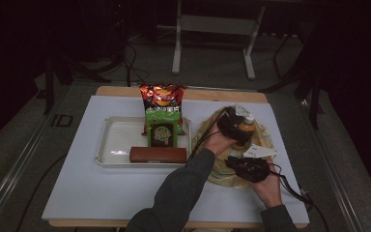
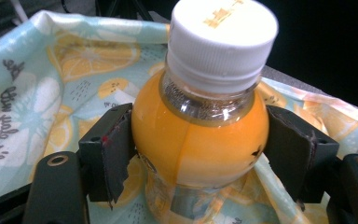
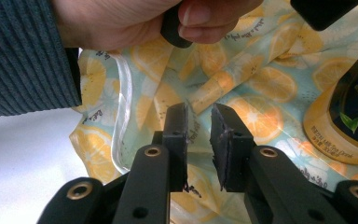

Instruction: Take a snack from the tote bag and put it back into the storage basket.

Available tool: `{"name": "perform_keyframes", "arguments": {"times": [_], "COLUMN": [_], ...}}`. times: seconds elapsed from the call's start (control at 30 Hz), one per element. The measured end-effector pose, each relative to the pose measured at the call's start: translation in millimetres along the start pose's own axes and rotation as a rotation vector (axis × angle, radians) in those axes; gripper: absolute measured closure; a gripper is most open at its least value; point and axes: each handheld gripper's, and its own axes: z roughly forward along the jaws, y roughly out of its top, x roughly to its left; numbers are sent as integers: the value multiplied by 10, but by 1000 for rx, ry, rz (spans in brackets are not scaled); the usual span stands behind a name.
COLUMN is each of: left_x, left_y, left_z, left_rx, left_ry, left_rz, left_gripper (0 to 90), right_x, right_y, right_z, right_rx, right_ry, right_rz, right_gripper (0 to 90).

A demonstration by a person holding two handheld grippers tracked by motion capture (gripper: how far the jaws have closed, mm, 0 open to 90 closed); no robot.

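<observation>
A small bottle of orange juice [image 2: 200, 135] with a white cap stands upright in a lemon-print bag [image 2: 51, 79]. My left gripper [image 2: 200, 144] is shut on its round shoulder, one pad on each side. In the high view that bottle [image 1: 249, 123] and the left gripper [image 1: 241, 126] are at the table's right, over the bag [image 1: 266, 140]. My right gripper [image 1: 239, 163] sits at the bag's near side. Its jaws [image 3: 199, 126] stand a narrow gap apart, with a fold of the bag [image 3: 261, 84] just beyond them. The bottle's dark-labelled lower part [image 3: 349, 116] is at the right.
A white tray [image 1: 108, 145] left of the bag holds a green packet [image 1: 163, 128] and a brown box [image 1: 157, 154]. A red chip bag [image 1: 163, 96] stands behind them. The person's left hand [image 3: 135, 18] and sleeve reach across close in front of the right gripper.
</observation>
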Motion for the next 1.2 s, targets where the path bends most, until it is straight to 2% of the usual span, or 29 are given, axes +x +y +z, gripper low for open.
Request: {"name": "perform_keyframes", "arguments": {"times": [0.3, 0.53, 0.7, 1.2], "left_x": [-2, -40, -31, -72], "left_y": [20, 38, 38, 64], "left_z": [38, 84, 74, 31], "left_rx": [16, 25, 31, 58], "left_ry": [5, 33, 30, 62], "left_rz": [8, 9, 5, 27], "left_gripper": [265, 272, 277, 288], "right_x": [-3, -8, -11, -19], "right_y": [-4, -3, -5, -12], "right_z": [0, -11, -14, -20], "right_rx": [1, -3, -4, -3], "right_ry": [6, 6, 5, 3], "right_rz": [3, 2, 2, 5], "right_gripper": [765, 766, 766, 766]}}
